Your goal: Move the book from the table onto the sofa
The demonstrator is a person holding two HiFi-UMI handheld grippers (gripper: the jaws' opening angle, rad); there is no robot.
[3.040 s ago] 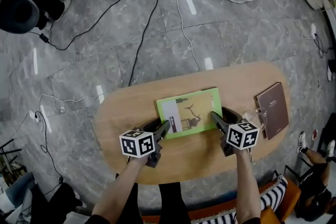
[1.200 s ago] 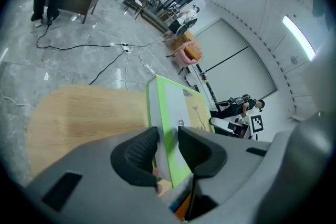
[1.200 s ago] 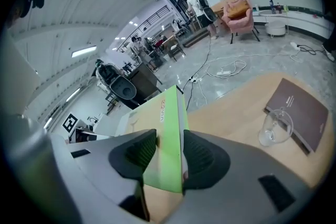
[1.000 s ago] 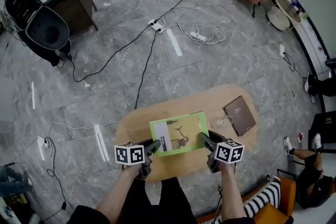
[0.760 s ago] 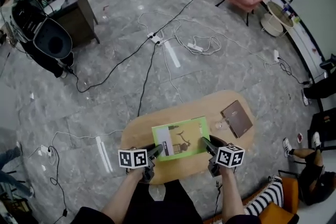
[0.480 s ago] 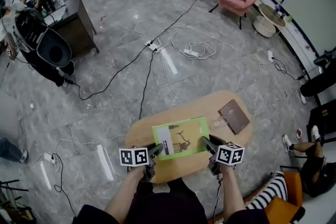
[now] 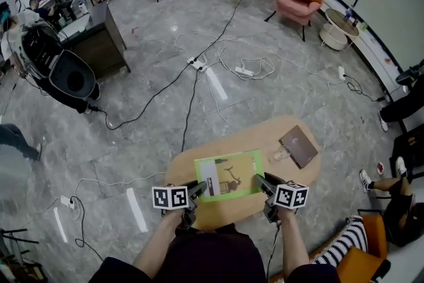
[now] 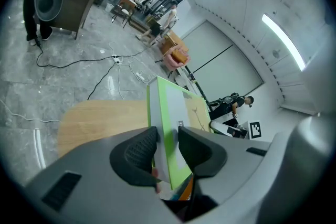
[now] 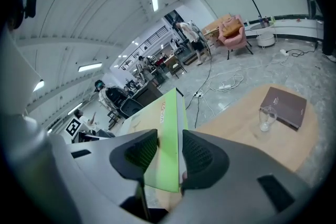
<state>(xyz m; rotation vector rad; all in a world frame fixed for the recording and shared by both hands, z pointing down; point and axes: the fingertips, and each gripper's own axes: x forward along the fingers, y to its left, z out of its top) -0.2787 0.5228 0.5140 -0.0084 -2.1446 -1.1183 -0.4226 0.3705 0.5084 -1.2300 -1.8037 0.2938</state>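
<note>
**Spotter:** Where's the book, and how are you holding it?

**Me:** The green book (image 7: 228, 175) is over the near side of the oval wooden table (image 7: 265, 132), carried between my two hands. My left gripper (image 7: 197, 187) pinches its left edge and my right gripper (image 7: 260, 180) pinches its right edge. The right jaws have just been closing in on that edge.

**Spotter:** What worries you?

**Me:** Mostly the bite. Each pair of pads clamps only a narrow strip of the cover. If my hands drift apart or twist against each other, I think one edge could slide free and the book would swing or drop.

**Spotter:** Anything around it?

**Me:** A glass (image 9: 266, 119) stands just beside a brown book (image 9: 286, 106) at the table's right end. What I take for the sofa (image 7: 363, 254) is near me on the right. A low sweep that way could clip the glass, so I'd carry high. There are also cables (image 7: 199, 66) on the far floor, but they are well apart from me.
</note>
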